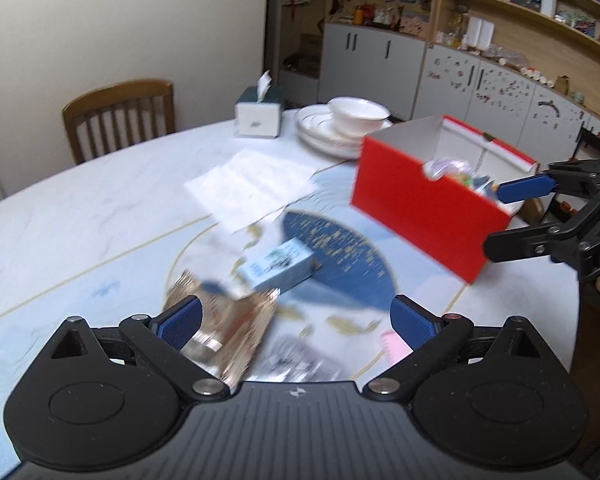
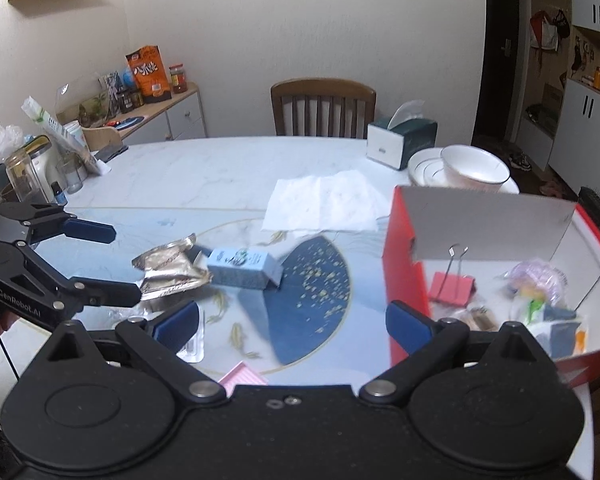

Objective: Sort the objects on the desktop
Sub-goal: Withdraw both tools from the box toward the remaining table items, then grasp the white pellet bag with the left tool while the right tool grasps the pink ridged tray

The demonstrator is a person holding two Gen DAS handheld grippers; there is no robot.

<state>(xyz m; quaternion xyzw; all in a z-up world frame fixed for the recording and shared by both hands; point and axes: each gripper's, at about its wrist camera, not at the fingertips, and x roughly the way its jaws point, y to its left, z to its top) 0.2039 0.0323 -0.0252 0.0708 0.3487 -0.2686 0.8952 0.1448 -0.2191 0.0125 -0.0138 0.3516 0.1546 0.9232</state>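
A red box [image 1: 420, 208] with white inside stands on the table's right; in the right wrist view [image 2: 404, 264] it holds a pink binder clip [image 2: 452, 288] and several small packets [image 2: 540, 288]. A light blue carton [image 1: 278, 266] [image 2: 244, 268] lies at the table's middle beside a shiny foil pouch [image 1: 236, 328] [image 2: 172, 272]. My left gripper [image 1: 296, 322] [image 2: 112, 264] is open, low over the table with the pouch by its left finger. My right gripper [image 2: 294, 326] [image 1: 500, 220] is open and empty at the red box's near edge.
White paper sheets [image 1: 252, 184] [image 2: 324, 204] lie behind the carton. Stacked plates with a bowl [image 1: 348, 124] [image 2: 468, 172] and a tissue box [image 1: 258, 114] [image 2: 400, 140] stand at the back. A pink item [image 2: 242, 376] [image 1: 392, 344] and a clear wrapper [image 2: 194, 348] lie close. A chair [image 2: 324, 106] stands behind.
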